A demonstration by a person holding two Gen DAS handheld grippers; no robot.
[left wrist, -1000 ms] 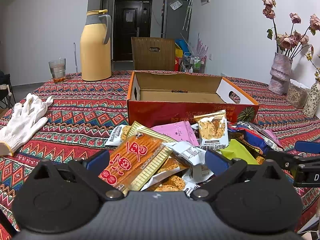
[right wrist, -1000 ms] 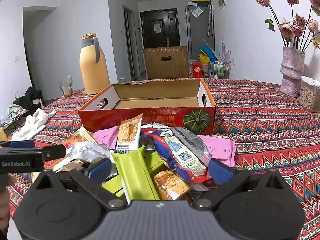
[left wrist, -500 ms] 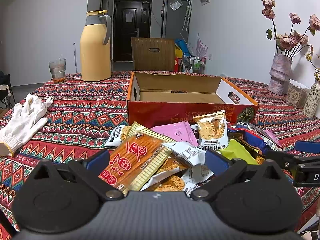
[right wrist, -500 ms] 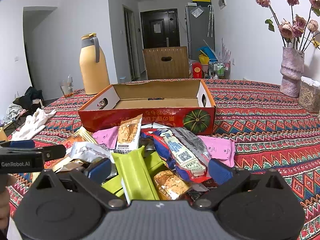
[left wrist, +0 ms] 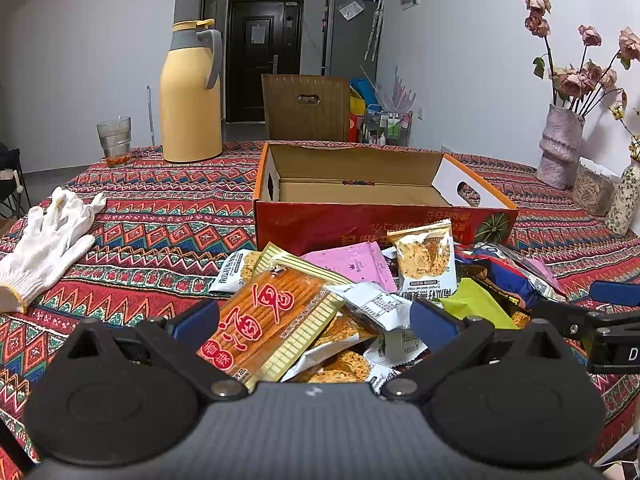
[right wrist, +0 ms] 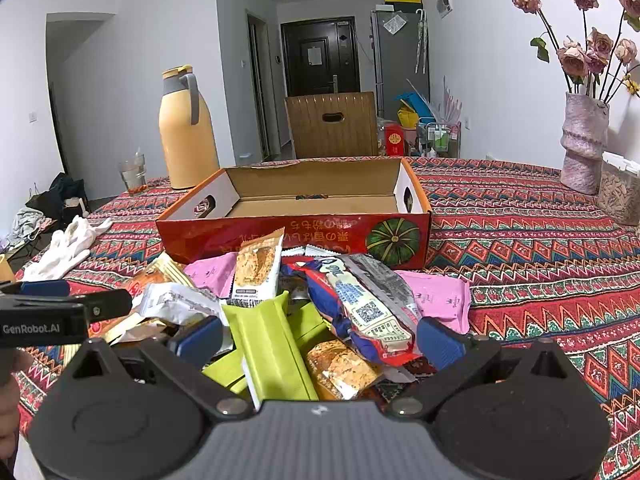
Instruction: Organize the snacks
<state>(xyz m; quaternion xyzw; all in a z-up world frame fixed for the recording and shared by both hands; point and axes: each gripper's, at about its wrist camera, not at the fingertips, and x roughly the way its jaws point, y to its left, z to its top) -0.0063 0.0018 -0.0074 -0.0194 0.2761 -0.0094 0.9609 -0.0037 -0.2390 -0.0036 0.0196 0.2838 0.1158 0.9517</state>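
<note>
Snack packets in crinkly foil and plastic lie heaped on the patterned tablecloth before the empty red cardboard box. I hold both the left gripper and the right gripper spread wide, empty. Overlapping wrappers could slip or drag neighbours off.

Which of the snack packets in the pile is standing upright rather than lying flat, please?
The gold-and-white packet leaning against the red box; the others lie flat.

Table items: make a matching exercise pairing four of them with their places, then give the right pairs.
Things:
1. white glove
2. yellow thermos
3. cardboard box
4. vase of flowers

Places:
A. just behind the snack pile
B. far right, near the wall
C. left edge of the table
D. far left, beside a drinking glass

Pairs: 1-C, 2-D, 3-A, 4-B
</note>
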